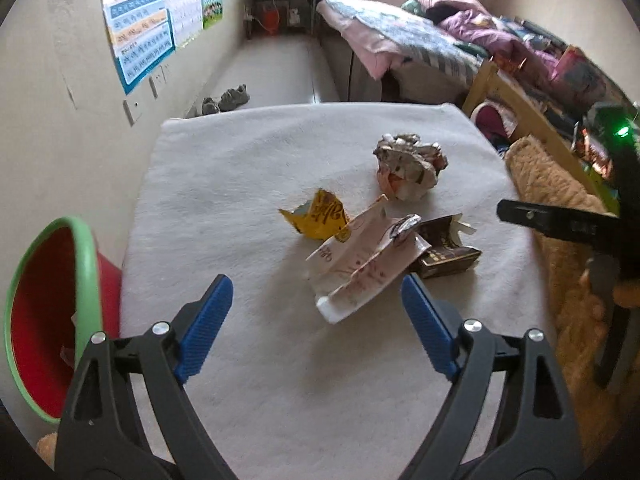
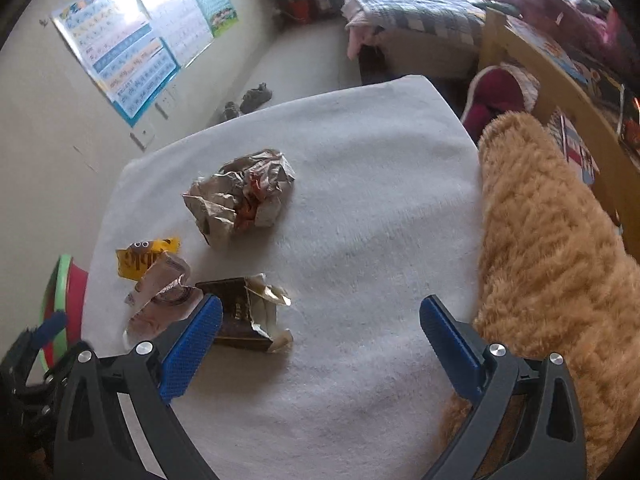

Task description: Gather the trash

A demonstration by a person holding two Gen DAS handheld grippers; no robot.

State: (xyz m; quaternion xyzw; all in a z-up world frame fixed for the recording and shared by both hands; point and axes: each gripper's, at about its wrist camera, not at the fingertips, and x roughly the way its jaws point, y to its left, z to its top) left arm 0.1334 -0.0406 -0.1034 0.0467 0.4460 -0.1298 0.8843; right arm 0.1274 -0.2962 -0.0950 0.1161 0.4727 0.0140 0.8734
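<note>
Trash lies on a table under a white cloth point(image 1: 240, 184): a crumpled paper ball point(image 1: 410, 166) point(image 2: 242, 196), a yellow wrapper point(image 1: 318, 216) point(image 2: 140, 258), a white and pink carton point(image 1: 356, 268) point(image 2: 160, 300) and a torn brown box point(image 1: 446, 252) point(image 2: 248, 316). My left gripper point(image 1: 318, 320) is open and empty, just short of the carton. My right gripper point(image 2: 320, 334) is open and empty, its left finger beside the brown box; it also shows at the right edge of the left wrist view point(image 1: 560, 220). A red bin with a green rim point(image 1: 48, 320) point(image 2: 64, 304) stands left of the table.
A fluffy tan blanket point(image 2: 552, 264) point(image 1: 560, 200) lies along the table's right side. A wall with posters point(image 1: 140, 36) is close on the left. A bed with bedding point(image 1: 400, 40) and a wooden frame point(image 1: 516, 100) stand behind. Slippers point(image 1: 228, 100) lie on the floor.
</note>
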